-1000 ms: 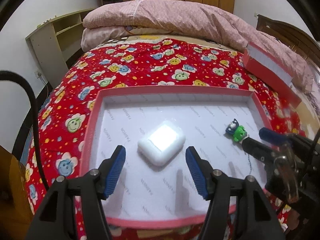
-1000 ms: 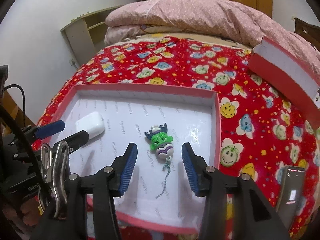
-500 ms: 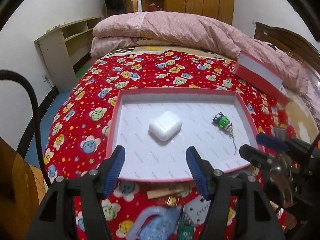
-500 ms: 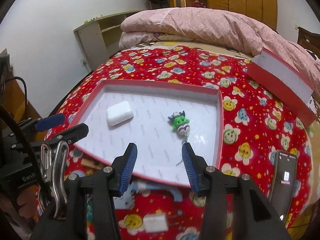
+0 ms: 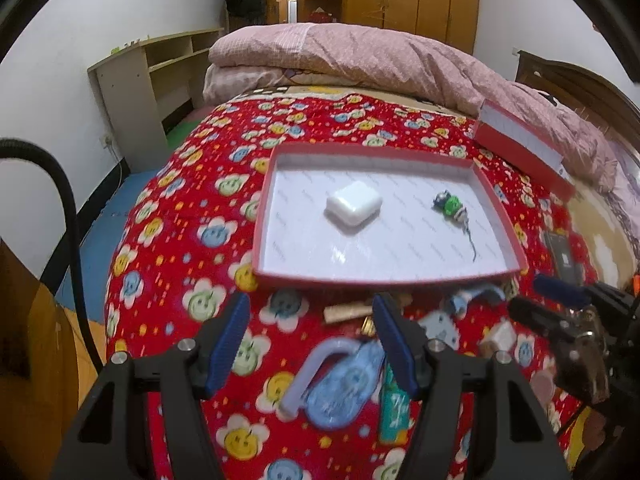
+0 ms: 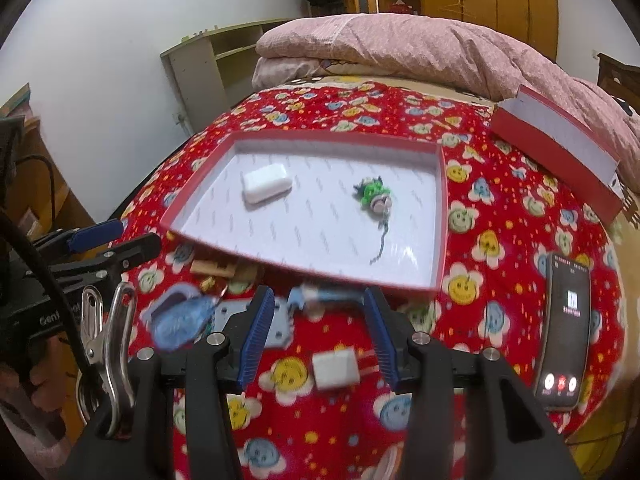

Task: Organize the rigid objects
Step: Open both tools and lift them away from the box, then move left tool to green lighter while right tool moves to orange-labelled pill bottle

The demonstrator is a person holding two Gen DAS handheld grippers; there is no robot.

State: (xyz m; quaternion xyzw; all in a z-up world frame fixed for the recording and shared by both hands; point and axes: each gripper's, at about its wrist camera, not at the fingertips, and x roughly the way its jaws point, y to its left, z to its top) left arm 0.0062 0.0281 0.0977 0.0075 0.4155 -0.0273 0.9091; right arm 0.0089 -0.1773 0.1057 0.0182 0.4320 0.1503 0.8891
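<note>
A shallow red box (image 5: 500, 216) (image 6: 439, 216) with a white floor lies on the flowered bedspread. Inside it are a white earbud case (image 5: 354, 203) (image 6: 267, 182) and a green figure keychain (image 5: 451, 205) (image 6: 374, 195). My left gripper (image 5: 310, 344) is open and empty, in front of the box over a blue tape dispenser (image 5: 340, 384). My right gripper (image 6: 320, 336) is open and empty over a small white block (image 6: 335, 369). More small items lie along the box's near edge, blurred.
A red box lid (image 5: 524, 148) (image 6: 560, 152) leans near the pink quilt (image 5: 360, 60). A phone (image 6: 566, 336) with a lit screen lies at the right. A wooden piece (image 6: 214, 268) and a green tube (image 5: 394, 412) lie near the grippers.
Both grippers have pulled back from inside the box toward the near side of the bed. The case and keychain stay in the box. Loose items in front of it have come into view.
</note>
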